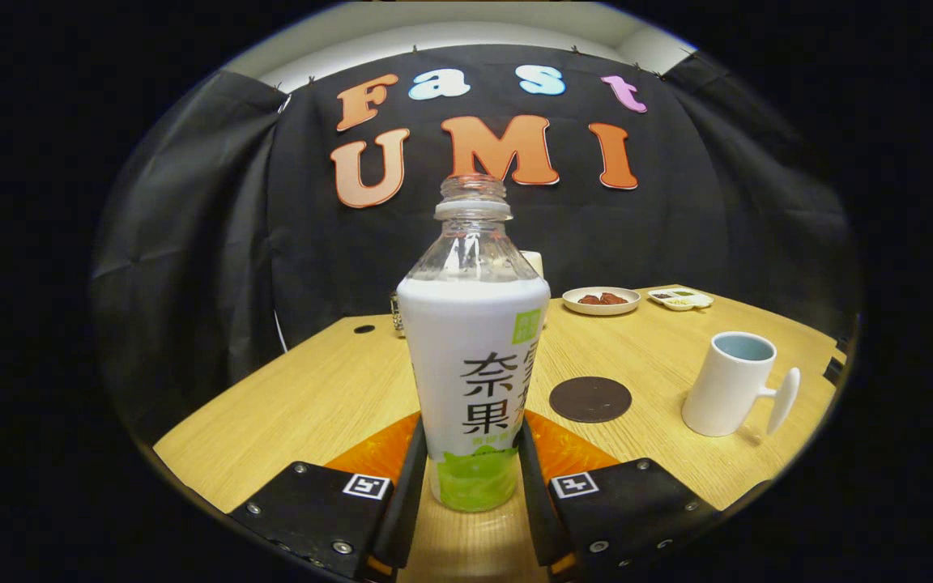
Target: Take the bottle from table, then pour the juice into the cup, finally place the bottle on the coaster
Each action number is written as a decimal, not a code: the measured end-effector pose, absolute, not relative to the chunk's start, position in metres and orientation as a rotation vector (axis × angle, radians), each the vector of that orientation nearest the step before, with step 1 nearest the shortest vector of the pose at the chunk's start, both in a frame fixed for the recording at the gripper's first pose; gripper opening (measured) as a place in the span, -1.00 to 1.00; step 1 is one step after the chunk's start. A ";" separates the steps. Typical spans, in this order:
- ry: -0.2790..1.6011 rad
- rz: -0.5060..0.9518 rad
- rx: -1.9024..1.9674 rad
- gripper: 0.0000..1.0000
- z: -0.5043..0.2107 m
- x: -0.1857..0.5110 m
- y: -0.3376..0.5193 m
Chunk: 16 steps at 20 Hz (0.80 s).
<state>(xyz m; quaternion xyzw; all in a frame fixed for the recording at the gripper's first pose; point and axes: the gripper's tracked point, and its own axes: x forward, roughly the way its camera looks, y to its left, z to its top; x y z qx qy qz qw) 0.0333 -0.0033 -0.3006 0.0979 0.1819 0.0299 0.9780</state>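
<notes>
My gripper (473,465) squeezed the bottle (473,364) from both sides. Right of it, the cup (730,385) and coaster (590,399) waited; pouring wasn't done.

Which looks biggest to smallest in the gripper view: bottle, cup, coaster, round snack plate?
1. bottle, between the gripper fingers, so nearness inflates it.
2. cup.
3. coaster and round snack plate: similar width; the plate is farther back, so no ranking between them.
</notes>
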 end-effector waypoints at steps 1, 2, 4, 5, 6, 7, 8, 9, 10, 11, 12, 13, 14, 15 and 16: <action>0.363 0.073 0.248 0.15 -0.297 0.036 0.000; 0.357 0.080 0.295 0.15 -0.294 0.039 0.000; 0.354 0.090 0.380 0.15 -0.290 0.046 0.001; 0.355 0.092 0.432 0.15 -0.289 0.051 0.000; 0.353 0.093 0.483 0.15 -0.288 0.054 0.000; 0.352 0.094 0.535 0.15 -0.287 0.058 -0.001; 0.353 0.091 0.578 0.15 -0.286 0.062 -0.003; 0.356 0.087 0.615 0.15 -0.284 0.065 -0.005; 0.357 0.081 0.652 0.15 -0.283 0.067 -0.008; 0.350 0.071 0.695 0.15 -0.281 0.069 -0.011; 0.339 0.063 0.744 0.15 -0.277 0.072 -0.016; 0.323 0.047 0.797 0.15 -0.274 0.075 -0.020; 0.307 0.038 0.852 0.15 -0.271 0.079 -0.024; 0.293 0.035 0.905 0.15 -0.269 0.082 -0.026; 0.281 0.028 0.954 0.15 -0.266 0.085 -0.029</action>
